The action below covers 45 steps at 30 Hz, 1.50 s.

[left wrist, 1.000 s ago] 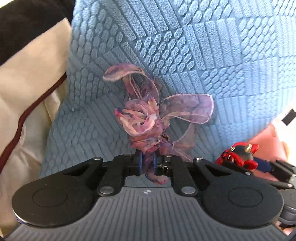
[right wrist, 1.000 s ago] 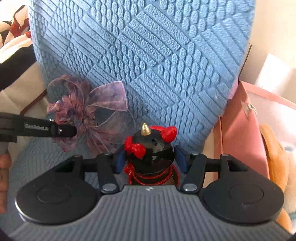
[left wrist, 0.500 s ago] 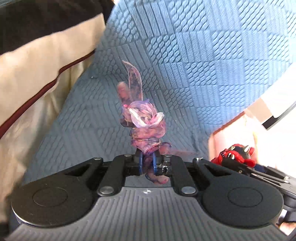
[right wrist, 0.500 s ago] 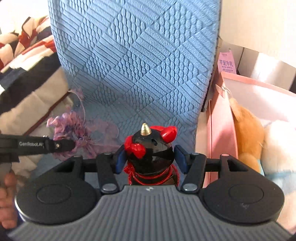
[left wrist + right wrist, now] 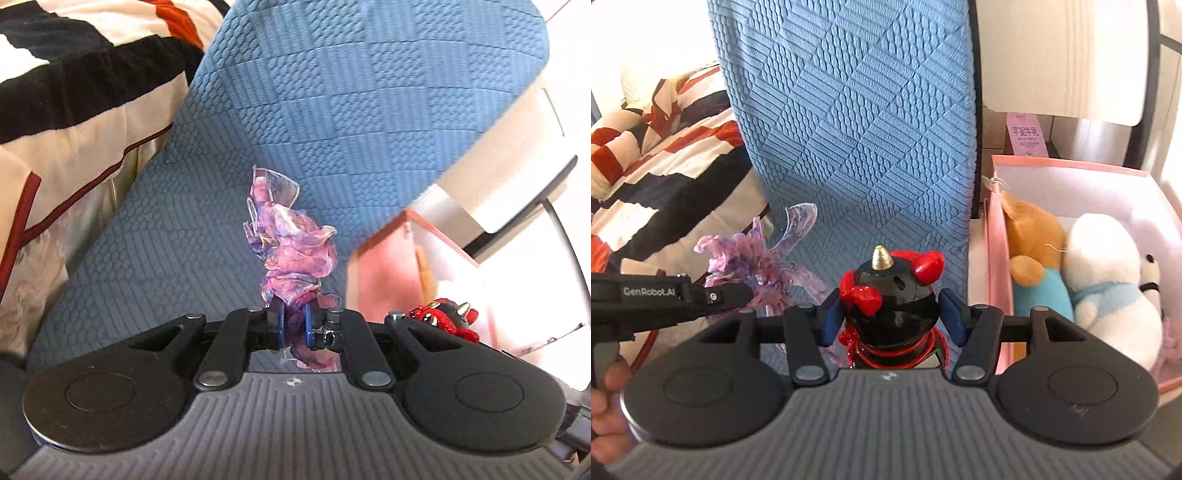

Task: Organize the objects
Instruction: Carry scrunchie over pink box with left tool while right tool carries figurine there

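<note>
Leftmost, a striped blanket point(image 5: 661, 155) in red, white and black lies beside a tall blue textured cushion point(image 5: 857, 122). Just in front of the cushion's lower part, the left gripper point(image 5: 292, 325) pinches a purple-pink ribbon bow point(image 5: 291, 254) between its blue pads, the fabric bunching upward above the narrow gap and a little hanging below. From the right wrist view, that same bow point(image 5: 757, 262) sits at the tip of the left tool, held clear of the cushion. Toward the middle, the right gripper point(image 5: 890, 317) clamps a black figurine with red horns point(image 5: 892, 295) and a gold spike on top, both pads pressed against its sides. Right of the cushion stands a pink box point(image 5: 993, 258), and inside it lie an orange plush toy point(image 5: 1030, 236) and a white plush toy point(image 5: 1108, 273), touching each other.
</note>
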Each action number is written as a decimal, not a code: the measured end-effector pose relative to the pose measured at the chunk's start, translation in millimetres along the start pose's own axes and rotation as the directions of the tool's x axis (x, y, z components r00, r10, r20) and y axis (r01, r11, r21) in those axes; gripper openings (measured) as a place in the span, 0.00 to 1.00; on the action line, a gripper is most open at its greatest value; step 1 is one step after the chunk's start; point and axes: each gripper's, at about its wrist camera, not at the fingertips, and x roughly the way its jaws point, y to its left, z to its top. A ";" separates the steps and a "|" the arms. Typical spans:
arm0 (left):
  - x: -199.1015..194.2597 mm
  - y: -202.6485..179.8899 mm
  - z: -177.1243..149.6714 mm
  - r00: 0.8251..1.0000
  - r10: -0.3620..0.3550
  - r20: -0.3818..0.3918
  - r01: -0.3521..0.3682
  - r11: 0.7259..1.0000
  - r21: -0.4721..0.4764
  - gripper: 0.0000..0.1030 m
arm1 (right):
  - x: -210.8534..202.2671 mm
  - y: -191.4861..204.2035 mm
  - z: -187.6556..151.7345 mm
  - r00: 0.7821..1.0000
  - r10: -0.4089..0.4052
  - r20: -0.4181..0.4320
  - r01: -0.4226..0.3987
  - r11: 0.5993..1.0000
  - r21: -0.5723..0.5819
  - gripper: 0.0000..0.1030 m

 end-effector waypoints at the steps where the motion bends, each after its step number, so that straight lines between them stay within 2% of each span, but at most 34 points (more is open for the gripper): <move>1: -3.4 -2.4 -2.4 1.000 -0.004 0.003 0.004 1.000 -0.002 0.12 | -5.7 -0.6 -0.9 1.000 0.002 0.001 -0.002 1.000 -0.001 0.57; 9: -28.4 -27.6 -16.9 1.000 -0.022 0.020 0.022 1.000 0.003 0.12 | -36.7 -7.9 -5.9 1.000 0.000 0.019 0.001 1.000 -0.027 0.57; 13: -35.2 -43.1 -16.9 0.998 -0.060 -0.004 0.060 0.998 -0.011 0.12 | -49.7 -20.2 -3.1 0.999 0.028 0.020 -0.028 1.000 0.012 0.57; 29: -59.1 -149.0 7.9 0.990 -0.139 0.021 0.135 0.981 0.137 0.12 | -97.8 -70.2 42.1 0.993 0.041 0.112 -0.045 0.999 0.027 0.57; 39: -47.4 -216.6 24.3 0.980 -0.194 0.035 0.183 0.961 0.209 0.12 | -112.4 -113.2 67.7 0.986 0.029 0.166 -0.035 0.999 0.035 0.57; 45: -18.7 -250.7 21.0 0.976 -0.218 -0.007 0.213 0.945 0.247 0.12 | -111.1 -149.3 69.1 0.985 -0.011 0.175 -0.003 0.997 0.080 0.57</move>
